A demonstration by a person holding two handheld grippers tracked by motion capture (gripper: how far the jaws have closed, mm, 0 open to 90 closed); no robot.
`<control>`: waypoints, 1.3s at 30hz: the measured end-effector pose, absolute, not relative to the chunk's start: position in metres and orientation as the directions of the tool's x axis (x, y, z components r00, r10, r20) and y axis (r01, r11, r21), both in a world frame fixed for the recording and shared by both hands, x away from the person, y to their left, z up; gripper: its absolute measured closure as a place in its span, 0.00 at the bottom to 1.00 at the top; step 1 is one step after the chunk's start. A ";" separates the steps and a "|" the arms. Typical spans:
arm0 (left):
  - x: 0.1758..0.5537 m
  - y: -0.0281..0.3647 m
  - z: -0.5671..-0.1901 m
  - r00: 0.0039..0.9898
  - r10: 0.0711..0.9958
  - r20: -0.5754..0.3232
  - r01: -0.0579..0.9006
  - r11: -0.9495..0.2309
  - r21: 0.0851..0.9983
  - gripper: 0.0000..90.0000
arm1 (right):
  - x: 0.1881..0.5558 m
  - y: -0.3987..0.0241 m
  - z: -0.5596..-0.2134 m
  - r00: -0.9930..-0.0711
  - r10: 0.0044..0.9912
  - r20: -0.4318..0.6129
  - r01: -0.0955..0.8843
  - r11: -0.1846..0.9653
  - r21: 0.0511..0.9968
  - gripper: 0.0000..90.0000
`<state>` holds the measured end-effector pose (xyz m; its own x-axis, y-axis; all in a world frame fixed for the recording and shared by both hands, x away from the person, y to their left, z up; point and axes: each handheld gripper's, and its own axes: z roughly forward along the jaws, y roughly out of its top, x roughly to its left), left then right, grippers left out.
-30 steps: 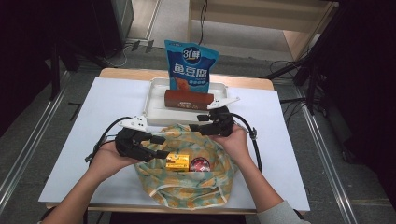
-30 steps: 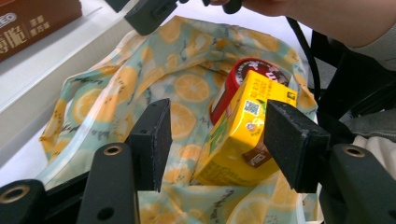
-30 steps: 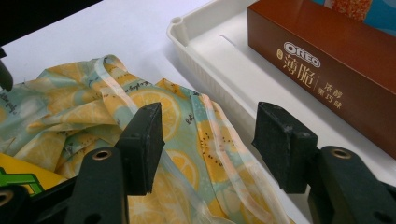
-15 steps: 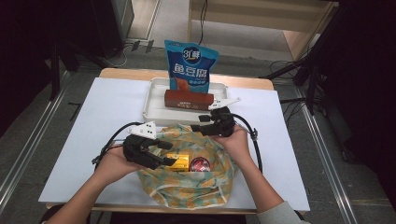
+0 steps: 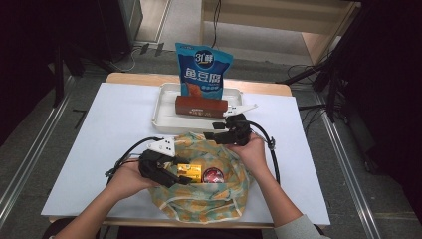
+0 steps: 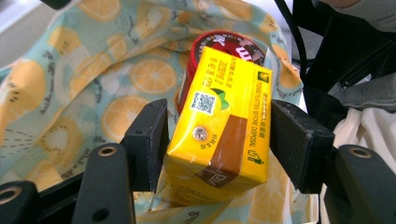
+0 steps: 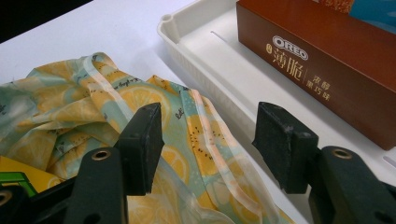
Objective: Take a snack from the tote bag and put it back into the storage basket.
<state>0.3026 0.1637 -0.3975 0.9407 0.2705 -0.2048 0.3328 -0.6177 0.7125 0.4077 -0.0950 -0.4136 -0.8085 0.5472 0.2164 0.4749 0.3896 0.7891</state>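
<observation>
A fruit-print cloth bag [image 5: 209, 204] lies open at the table's front, with a yellow drink carton [image 5: 190, 172] and a red-lidded can [image 5: 213, 176] inside. My left gripper [image 5: 174, 178] reaches into it from the left. In the left gripper view the carton [image 6: 219, 140] sits between the jaws with both pads against its sides, the can [image 6: 224, 39] just behind it. My right gripper [image 5: 215, 137] hovers at the bag's far rim, beside the tray. Its jaws [image 7: 208, 135] stand wide apart over the rim fabric [image 7: 196, 121] without pressing it.
A white tray [image 5: 161, 117] behind the bag holds a brown Oreo box [image 5: 201, 106] and an upright blue snack pouch [image 5: 203, 74]. White table surface [image 5: 114, 124] spreads to the left and right. Cables trail from both grippers. Dark floor and table edges surround.
My left gripper has moved right and down into the bag, and its jaws now flank the yellow carton. The right gripper has stayed put at the far rim.
</observation>
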 end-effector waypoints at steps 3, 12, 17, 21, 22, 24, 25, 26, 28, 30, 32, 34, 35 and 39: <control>0.305 0.165 -0.401 0.936 0.269 -0.228 0.348 -0.604 0.717 0.44 | 0.408 -0.095 -0.414 -0.808 0.547 0.218 0.477 0.391 0.787 0.47; 0.309 0.169 -0.401 0.933 0.280 -0.224 0.351 -0.589 0.728 0.50 | 0.407 -0.091 -0.416 -0.811 0.540 0.226 0.481 0.395 0.783 0.47; 0.309 0.170 -0.400 0.931 0.293 -0.220 0.357 -0.592 0.723 0.54 | 0.406 -0.091 -0.416 -0.815 0.533 0.228 0.477 0.393 0.786 0.47; 0.309 0.170 -0.399 0.928 0.299 -0.222 0.363 -0.593 0.719 0.55 | 0.406 -0.091 -0.416 -0.816 0.531 0.227 0.474 0.392 0.788 0.47; 0.309 0.170 -0.398 0.927 0.304 -0.221 0.366 -0.591 0.719 0.55 | 0.405 -0.090 -0.416 -0.817 0.531 0.227 0.475 0.393 0.787 0.47; 0.310 0.171 -0.398 0.925 0.309 -0.222 0.370 -0.589 0.719 0.55 | 0.405 -0.090 -0.417 -0.818 0.529 0.225 0.473 0.398 0.786 0.47; 0.310 0.171 -0.397 0.923 0.313 -0.223 0.373 -0.587 0.718 0.56 | 0.405 -0.090 -0.417 -0.820 0.527 0.223 0.470 0.399 0.787 0.47; 0.310 0.171 -0.396 0.923 0.314 -0.224 0.375 -0.589 0.716 0.56 | 0.405 -0.090 -0.417 -0.820 0.527 0.224 0.471 0.399 0.787 0.47; 0.310 0.172 -0.396 0.921 0.319 -0.225 0.379 -0.589 0.714 0.56 | 0.404 -0.090 -0.416 -0.820 0.526 0.226 0.472 0.398 0.786 0.47; 0.311 0.173 -0.395 0.918 0.323 -0.231 0.386 -0.586 0.713 0.56 | 0.404 -0.090 -0.415 -0.822 0.523 0.225 0.468 0.395 0.790 0.47; 0.311 0.173 -0.394 0.917 0.323 -0.233 0.387 -0.583 0.715 0.56 | 0.403 -0.091 -0.414 -0.821 0.523 0.228 0.469 0.390 0.792 0.47; 0.311 0.173 -0.393 0.917 0.323 -0.233 0.386 -0.577 0.720 0.56 | 0.401 -0.092 -0.413 -0.821 0.523 0.230 0.470 0.390 0.792 0.47; 0.311 0.173 -0.392 0.916 0.325 -0.235 0.388 -0.574 0.721 0.56 | 0.400 -0.093 -0.412 -0.821 0.522 0.231 0.470 0.389 0.792 0.46; 0.311 0.174 -0.389 0.914 0.333 -0.232 0.390 -0.566 0.726 0.56 | 0.398 -0.095 -0.410 -0.824 0.520 0.226 0.463 0.387 0.797 0.46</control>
<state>0.3106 0.1745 -0.3893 0.9141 0.3328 -0.2317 0.3902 -0.5663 0.7260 0.3976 -0.0949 -0.4101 -0.8238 0.5197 0.2264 0.4632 0.3868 0.7974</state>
